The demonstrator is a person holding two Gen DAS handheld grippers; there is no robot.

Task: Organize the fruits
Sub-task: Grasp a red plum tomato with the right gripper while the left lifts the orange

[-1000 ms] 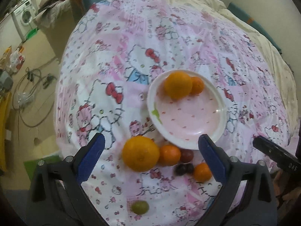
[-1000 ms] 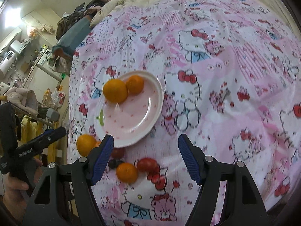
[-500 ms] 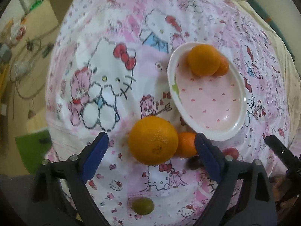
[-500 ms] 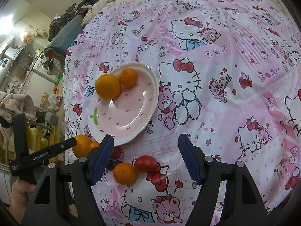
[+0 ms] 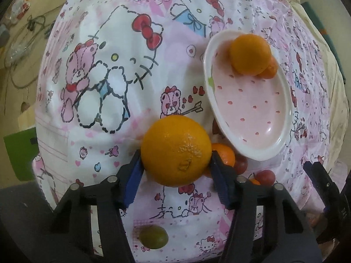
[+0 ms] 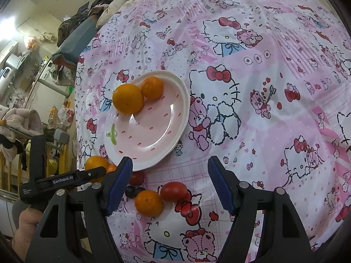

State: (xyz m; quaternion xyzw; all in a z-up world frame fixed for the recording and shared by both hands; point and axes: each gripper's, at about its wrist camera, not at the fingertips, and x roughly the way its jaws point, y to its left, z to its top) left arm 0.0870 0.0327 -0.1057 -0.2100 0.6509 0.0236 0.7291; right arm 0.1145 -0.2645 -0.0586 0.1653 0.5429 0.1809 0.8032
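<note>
Left wrist view: left tool (image 5: 176, 164) points steeply down at the bed, its blue pads (image 5: 134, 175) flanking the large orange (image 5: 176, 150); jaws closing, pads at or just touching the fruit's two flanks, so a firm grip is not yet certain. The orange rests on the Hello Kitty bedspread (image 5: 105, 70), near the bed's near edge, just beside the near-left rim of the pink plate (image 5: 283, 100). It is round, no real long axis; its dimpled navel or stem scar faces up toward the camera. A smaller mandarin (image 5: 226, 153) touches it on the plate side, with red grapes (image 5: 264, 176) beyond. A green grape (image 5: 154, 238) lies alone behind the jaws, nearer the bed edge. The plate already carries an orange (image 5: 250, 53) and a small mandarin (image 5: 271, 70) at its far rim. Judgement: the plate lies ahead and to the right of the held position, so the carry is short, up and over the near rim. Right wrist view: right tool (image 6: 170, 184) hangs open, nothing between its pads, above a mandarin (image 6: 149, 202), a red tomato-like fruit (image 6: 173, 191) and dark grapes (image 6: 132, 191) just off the plate's (image 6: 183, 109) near rim. The left tool's arm (image 6: 63, 180) shows at lower left over the large orange (image 6: 96, 164). Left hand is nearer that orange; right is nearer the small cluster.
</note>
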